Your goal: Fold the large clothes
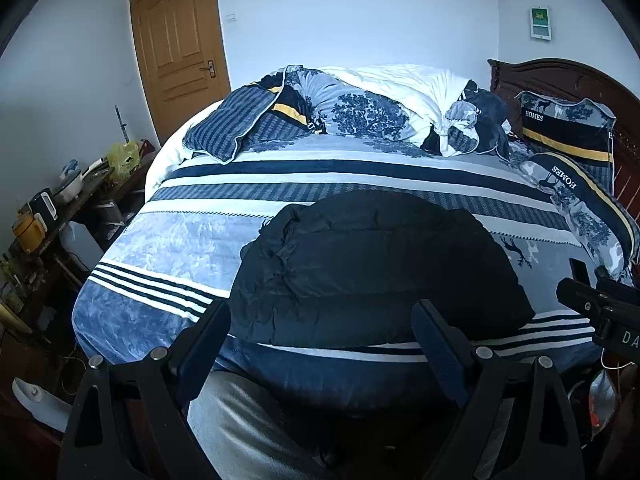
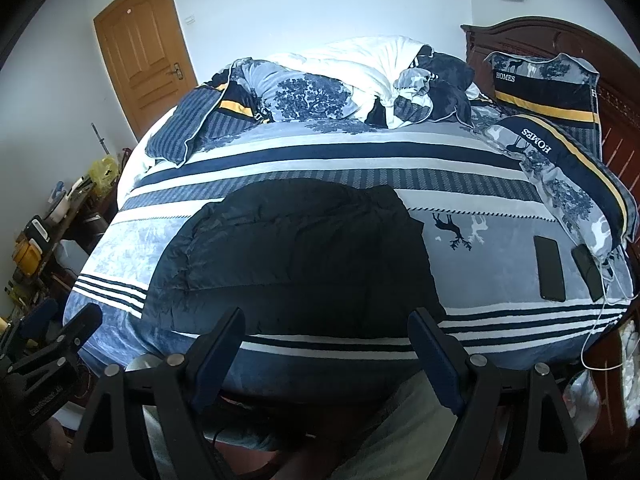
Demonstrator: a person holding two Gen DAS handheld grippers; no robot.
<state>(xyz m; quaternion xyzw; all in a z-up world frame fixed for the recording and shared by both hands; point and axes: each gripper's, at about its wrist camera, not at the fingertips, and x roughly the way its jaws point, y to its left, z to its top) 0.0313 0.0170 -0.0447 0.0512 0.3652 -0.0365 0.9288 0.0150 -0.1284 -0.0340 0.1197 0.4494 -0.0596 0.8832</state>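
A black padded jacket [image 1: 376, 268] lies folded into a compact bundle on the near half of the bed; it also shows in the right wrist view [image 2: 296, 256]. My left gripper [image 1: 322, 316] is open and empty, held just short of the jacket's near edge. My right gripper [image 2: 326, 324] is open and empty too, at the jacket's near edge. The right gripper shows at the right edge of the left wrist view [image 1: 600, 304]. The left gripper shows at the lower left of the right wrist view [image 2: 52, 340].
The bed has a blue and white striped blanket [image 1: 168, 248]. A rumpled duvet [image 1: 380, 100] and pillows [image 1: 568, 132] lie at the far side. Two phones [image 2: 550, 268] with a cable lie on the bed's right. A cluttered side table [image 1: 60, 208] stands left. A wooden door [image 1: 180, 44] is behind.
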